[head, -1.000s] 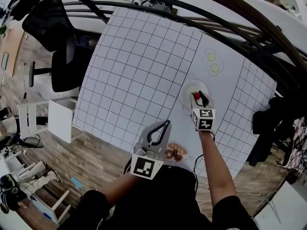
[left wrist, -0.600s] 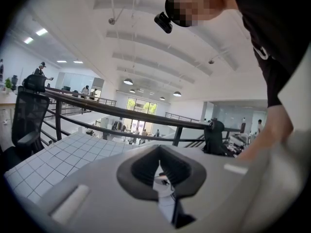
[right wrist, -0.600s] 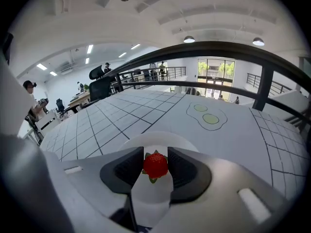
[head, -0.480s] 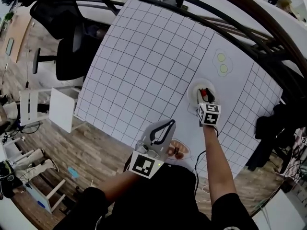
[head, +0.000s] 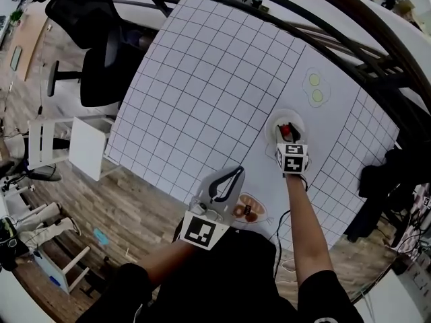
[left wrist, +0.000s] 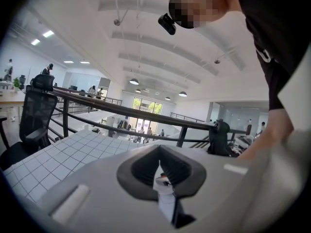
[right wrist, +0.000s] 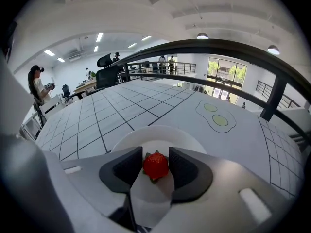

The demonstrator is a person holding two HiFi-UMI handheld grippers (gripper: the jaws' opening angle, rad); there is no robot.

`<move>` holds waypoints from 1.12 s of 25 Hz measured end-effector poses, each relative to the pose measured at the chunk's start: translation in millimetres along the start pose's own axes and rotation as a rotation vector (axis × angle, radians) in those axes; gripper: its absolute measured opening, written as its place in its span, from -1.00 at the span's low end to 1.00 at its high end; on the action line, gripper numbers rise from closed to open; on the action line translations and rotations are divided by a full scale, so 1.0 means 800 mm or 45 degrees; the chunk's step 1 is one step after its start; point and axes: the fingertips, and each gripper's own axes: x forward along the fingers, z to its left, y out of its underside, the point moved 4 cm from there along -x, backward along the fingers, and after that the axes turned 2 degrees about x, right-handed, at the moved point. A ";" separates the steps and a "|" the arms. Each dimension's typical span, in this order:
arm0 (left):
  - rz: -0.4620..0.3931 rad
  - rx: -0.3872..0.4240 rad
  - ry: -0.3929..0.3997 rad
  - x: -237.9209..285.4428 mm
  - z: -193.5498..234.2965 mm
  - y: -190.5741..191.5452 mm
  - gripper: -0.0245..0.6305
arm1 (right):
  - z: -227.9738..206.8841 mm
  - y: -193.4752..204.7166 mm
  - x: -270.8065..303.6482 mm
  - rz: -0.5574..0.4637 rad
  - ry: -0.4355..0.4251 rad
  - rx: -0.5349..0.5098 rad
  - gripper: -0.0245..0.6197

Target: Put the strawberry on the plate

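A red strawberry [right wrist: 155, 165] [head: 285, 128] lies on the small white plate [right wrist: 127, 139] [head: 273, 124] at the right of the table. My right gripper [right wrist: 156, 160] [head: 286, 135] points down over the plate, with the strawberry between its dark pads. Its jaws have just been opening, and the pads stand at the berry's sides without pressing it. My left gripper [head: 235, 172] [left wrist: 159, 165] hovers near the table's front edge, its fingertips together and nothing between them.
Two flat fried eggs [head: 314, 88] [right wrist: 216, 115] lie beyond the plate. An oval dish with brown pieces [head: 248, 210] sits at the near edge beside my left gripper. The gridded tabletop [head: 202, 79] stretches left; a dark railing [head: 323, 32] and an office chair [head: 87, 39] stand behind.
My right gripper has sunk a little toward the plate with the strawberry between its jaws, and the jaws have parted slightly. The left gripper has stayed in place.
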 end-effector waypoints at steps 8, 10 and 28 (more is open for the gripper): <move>-0.003 0.009 0.009 -0.012 -0.004 -0.002 -0.90 | 0.004 -0.005 -0.006 -0.038 0.003 -0.030 -0.27; -0.019 -0.003 0.020 -0.017 -0.009 -0.006 -0.90 | 0.004 -0.005 -0.014 -0.036 0.006 -0.027 -0.25; -0.059 -0.037 0.208 -0.063 -0.047 -0.015 -0.90 | 0.060 -0.039 -0.195 -0.309 -0.020 0.170 -0.23</move>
